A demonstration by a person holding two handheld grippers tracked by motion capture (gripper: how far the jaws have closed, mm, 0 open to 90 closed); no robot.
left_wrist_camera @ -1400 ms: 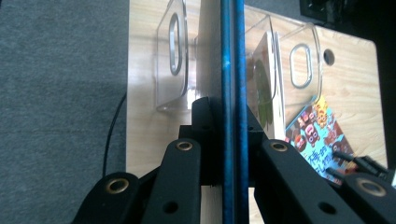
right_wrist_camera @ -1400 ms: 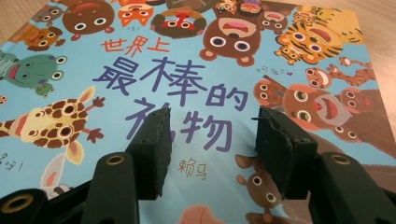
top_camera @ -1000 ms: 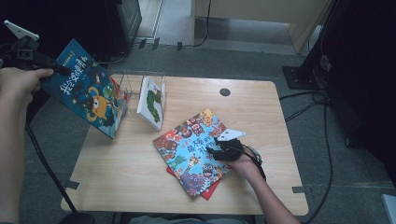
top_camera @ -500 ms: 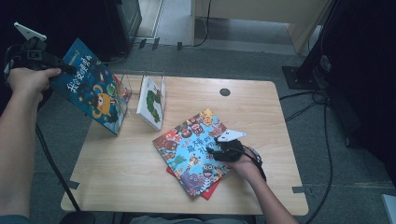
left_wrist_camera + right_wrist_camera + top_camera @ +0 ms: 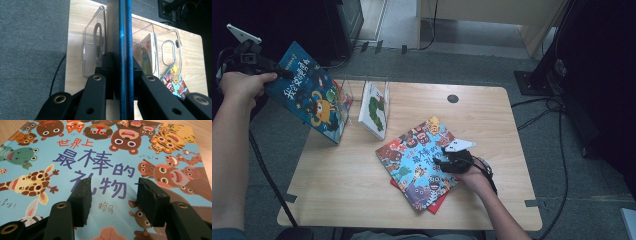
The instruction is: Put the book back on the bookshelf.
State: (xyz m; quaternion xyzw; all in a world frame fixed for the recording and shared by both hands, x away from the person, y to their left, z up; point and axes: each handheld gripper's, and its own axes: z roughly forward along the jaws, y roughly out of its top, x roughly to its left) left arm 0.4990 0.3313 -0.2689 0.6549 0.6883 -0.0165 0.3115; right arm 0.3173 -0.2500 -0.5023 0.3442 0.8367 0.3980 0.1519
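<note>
A: One book [image 5: 309,97] is clamped edge-on in the left tool [image 5: 287,75], above the rack [image 5: 362,87] at the tabletop's [image 5: 492,120] left edge.

B: And the right tool [image 5: 437,161]?

A: Jaws apart, empty, resting on the animal book [image 5: 417,162].

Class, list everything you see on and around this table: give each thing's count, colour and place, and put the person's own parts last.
Table: one, light wood, centre.
Clear rack: one, transparent, table's far left.
White book: one, upright in the rack.
Animal book: one, light blue, flat on table.
Red book: one, under the animal book.
Dark blue book: one, held above the table's left edge.
Left gripper: black, shut on the dark blue book.
Right gripper: black, open over the animal book.
</note>
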